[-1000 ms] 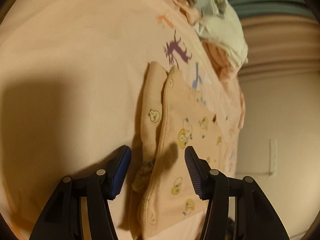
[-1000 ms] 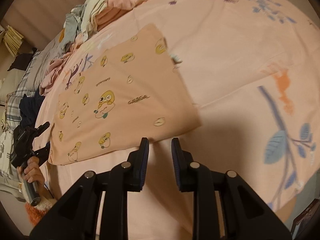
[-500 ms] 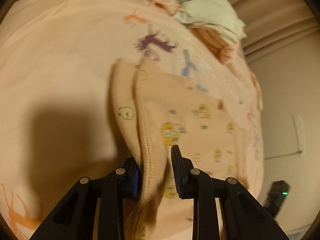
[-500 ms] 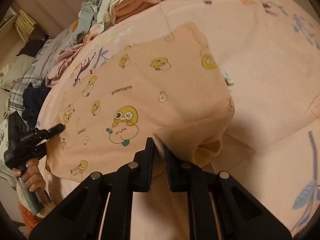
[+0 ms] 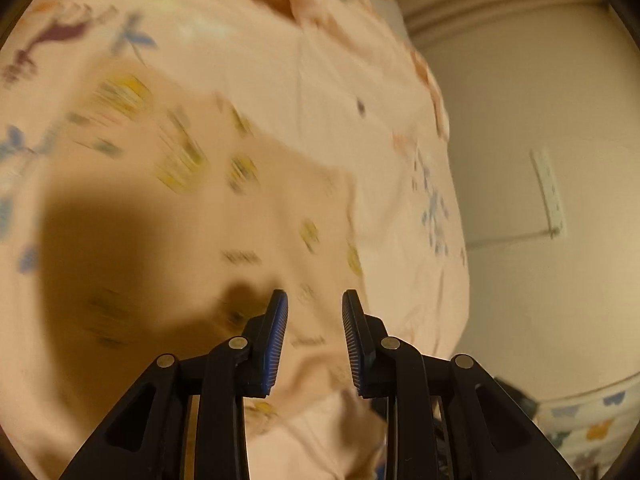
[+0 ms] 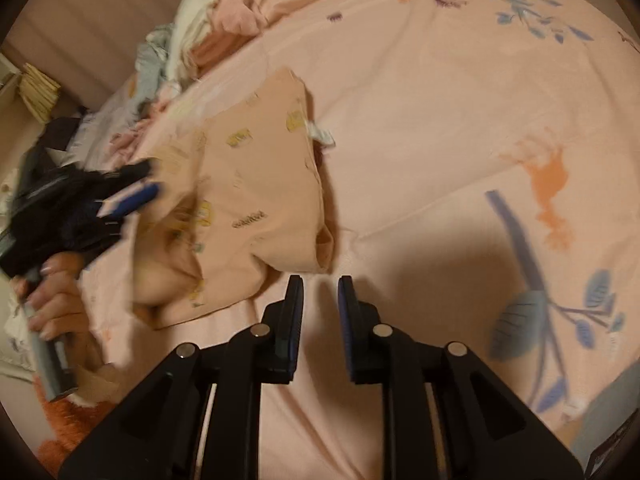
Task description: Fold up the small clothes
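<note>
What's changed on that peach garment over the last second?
The garment went from flat to folded over toward the right. The right gripper pinched its near edge, then its jaws opened again and now hold nothing. The left gripper closed on the other edge and swung across. The clothes pile and bedsheet stayed put.

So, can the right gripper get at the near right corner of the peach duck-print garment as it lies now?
Probably yes. The right gripper, jaws apart and empty, hangs just short of the peach duck-print garment, with only bare bedsheet between. The left gripper works the far side.
</note>
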`<state>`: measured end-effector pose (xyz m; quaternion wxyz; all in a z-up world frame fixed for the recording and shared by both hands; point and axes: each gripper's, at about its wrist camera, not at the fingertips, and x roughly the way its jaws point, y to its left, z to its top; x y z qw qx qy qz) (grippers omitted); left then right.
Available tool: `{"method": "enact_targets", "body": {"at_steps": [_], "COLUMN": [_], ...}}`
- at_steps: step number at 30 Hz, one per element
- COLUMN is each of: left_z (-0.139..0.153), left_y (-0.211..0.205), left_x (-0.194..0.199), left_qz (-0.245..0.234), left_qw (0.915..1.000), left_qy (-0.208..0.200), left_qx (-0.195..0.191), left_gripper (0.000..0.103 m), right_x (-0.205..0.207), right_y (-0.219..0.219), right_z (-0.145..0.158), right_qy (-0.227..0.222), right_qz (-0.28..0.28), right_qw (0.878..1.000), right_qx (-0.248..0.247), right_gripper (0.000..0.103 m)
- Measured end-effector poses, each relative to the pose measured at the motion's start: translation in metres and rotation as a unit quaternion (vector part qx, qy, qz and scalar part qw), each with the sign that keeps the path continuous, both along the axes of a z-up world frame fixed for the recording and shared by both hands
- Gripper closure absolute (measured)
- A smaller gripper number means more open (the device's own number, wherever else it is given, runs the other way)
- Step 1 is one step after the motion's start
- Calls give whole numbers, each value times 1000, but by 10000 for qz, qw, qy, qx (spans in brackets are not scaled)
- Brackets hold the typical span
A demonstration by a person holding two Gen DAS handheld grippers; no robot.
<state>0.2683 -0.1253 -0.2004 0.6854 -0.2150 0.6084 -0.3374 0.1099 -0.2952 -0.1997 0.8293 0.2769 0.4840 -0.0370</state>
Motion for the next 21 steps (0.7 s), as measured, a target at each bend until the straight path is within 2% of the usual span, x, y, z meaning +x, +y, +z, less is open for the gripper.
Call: {"method": "enact_targets", "body": {"at_steps": [2,3,4,5,7,9,11,12,14,17,19,21], "left_z": [1,3,9,14,24,34,31,28,14,-9,-18,-27], "left_y": [3,8,24,38,65,96,116,120,124,107,96,80], "left_x": [-6,-8,-14,-19,-32,-51,-72,-79,-98,-107,-109,-105], "left_qz": [-129,-61,187,442,795,1038,1184,1197,1149,1051,1050,944], "left_qw": [9999,9999,9990,9968,9902,9791,9696,9673,9660,9672,9675,9662], "left_qy": [8,-70,-268,-455,-823,-1258,-1430,-1467,-1456,-1411,-1384,-1353], "left_qx": [79,128,305,491,806,1216,1593,1686,1799,1830,1837,1981], "left_gripper": [78,76,71,63,53,52,49,49,49,49,49,49], "right_x": [-3,-3,0,6,23,48,75,86,111,142,151,156], "right_y": [-4,-6,-9,-10,-7,1,16,23,39,57,65,70], "right_z": [8,9,8,6,3,-2,-4,-7,-23,-57,-69,-69], "right_qy": [-193,-252,-298,-353,-479,-519,-527,-531,-350,133,214,137], "right_qz": [29,32,39,100,367,615,886,1066,1308,1159,1122,1069], "right_qw": [9998,9996,9991,9978,9925,9850,9803,9770,9691,9634,9561,9518], "right_qx": [66,146,308,552,1065,1527,1687,1767,2060,2412,2697,2872], "right_gripper": [71,61,57,57,57,55,54,49,44,44,45,45]}}
